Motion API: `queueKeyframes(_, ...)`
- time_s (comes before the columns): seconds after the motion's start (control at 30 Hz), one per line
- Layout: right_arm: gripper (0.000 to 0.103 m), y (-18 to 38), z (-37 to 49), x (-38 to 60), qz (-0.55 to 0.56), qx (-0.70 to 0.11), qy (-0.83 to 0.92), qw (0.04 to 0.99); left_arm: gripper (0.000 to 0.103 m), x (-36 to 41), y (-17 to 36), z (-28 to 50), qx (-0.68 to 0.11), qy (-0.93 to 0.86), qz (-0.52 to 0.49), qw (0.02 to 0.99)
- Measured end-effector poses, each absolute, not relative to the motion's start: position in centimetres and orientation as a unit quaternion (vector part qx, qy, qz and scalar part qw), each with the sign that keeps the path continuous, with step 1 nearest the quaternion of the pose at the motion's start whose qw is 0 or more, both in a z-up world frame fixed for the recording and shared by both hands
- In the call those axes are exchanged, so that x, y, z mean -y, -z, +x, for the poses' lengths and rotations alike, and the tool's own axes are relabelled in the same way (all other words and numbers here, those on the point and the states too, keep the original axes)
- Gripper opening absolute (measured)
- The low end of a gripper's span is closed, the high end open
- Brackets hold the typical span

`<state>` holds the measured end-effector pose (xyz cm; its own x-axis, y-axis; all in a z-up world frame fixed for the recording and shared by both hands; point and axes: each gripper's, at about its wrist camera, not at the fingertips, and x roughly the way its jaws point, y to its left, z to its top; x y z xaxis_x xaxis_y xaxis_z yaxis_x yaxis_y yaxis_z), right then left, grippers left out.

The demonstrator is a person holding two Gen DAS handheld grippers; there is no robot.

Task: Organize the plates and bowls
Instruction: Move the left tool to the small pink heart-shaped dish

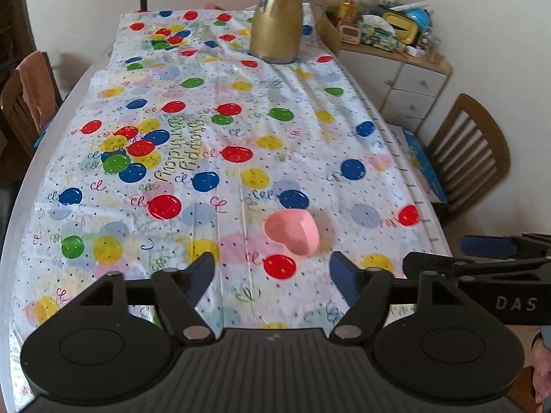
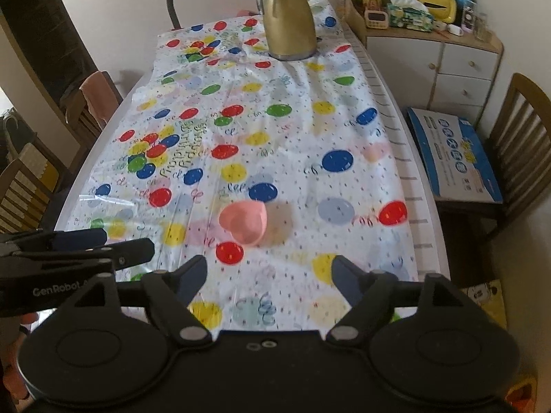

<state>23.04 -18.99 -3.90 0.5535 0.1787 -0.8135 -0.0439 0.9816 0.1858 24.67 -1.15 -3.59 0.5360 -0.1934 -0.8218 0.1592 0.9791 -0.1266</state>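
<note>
A: What's on the left?

B: The left gripper (image 1: 272,266), jaws spread wide, holding nothing, above the near edge of the balloon tablecloth (image 1: 213,130).

A: And the middle?

B: A pink heart-shaped bowl (image 1: 292,232) sits upright, just ahead of both grippers.

A: On the right?

B: The right gripper (image 2: 270,268), likewise spread and empty. A gold jug (image 2: 291,17) stands at the far end.

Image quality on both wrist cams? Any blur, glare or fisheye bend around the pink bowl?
Left wrist: pink heart-shaped bowl sharp, soft shadow to its right; table edge bows strongly; mild sheen on the plastic balloon tablecloth. Right wrist: bowl slightly smeared, near cloth soft, glare patch on the cloth at left; gold jug leans from distortion.
</note>
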Motion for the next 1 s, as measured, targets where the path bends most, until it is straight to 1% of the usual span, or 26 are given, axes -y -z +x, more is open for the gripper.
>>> queueKeyframes(0.07,0.095,4.2,24.1,19.1,0.071,-0.466,-0.061,0.88,0.078,1.2,4.1,25.5,-0.475,0.097,-0.021,0.874)
queueKeyframes(0.23,0.096,5.5,26.8,19.6,0.085,-0.473,-0.065,0.875,0.078,1.3,6.3,27.8,-0.491,0.08,-0.03,0.867)
queueKeyframes(0.4,0.095,8.1,29.8,20.0,0.1,-0.492,-0.063,0.863,0.078,1.3,8.7,29.9,-0.502,0.064,-0.041,0.862)
queueKeyframes(0.57,0.089,11.2,32.7,20.4,0.127,-0.518,-0.06,0.844,0.078,1.4,11.3,31.4,-0.516,0.056,-0.052,0.853)
queueKeyframes(0.7,0.086,13.0,34.2,20.2,0.131,-0.531,-0.061,0.835,0.078,1.6,12.7,32.2,-0.52,0.055,-0.054,0.851)
queueKeyframes(0.87,0.076,14.8,35.4,19.8,0.141,-0.541,-0.05,0.827,0.078,1.1,14.3,33.6,-0.522,0.042,-0.066,0.849)
queueKeyframes(1.0,0.072,15.9,35.4,19.9,0.151,-0.55,-0.052,0.819,0.078,0.3,15.1,34.7,-0.526,0.031,-0.073,0.847)
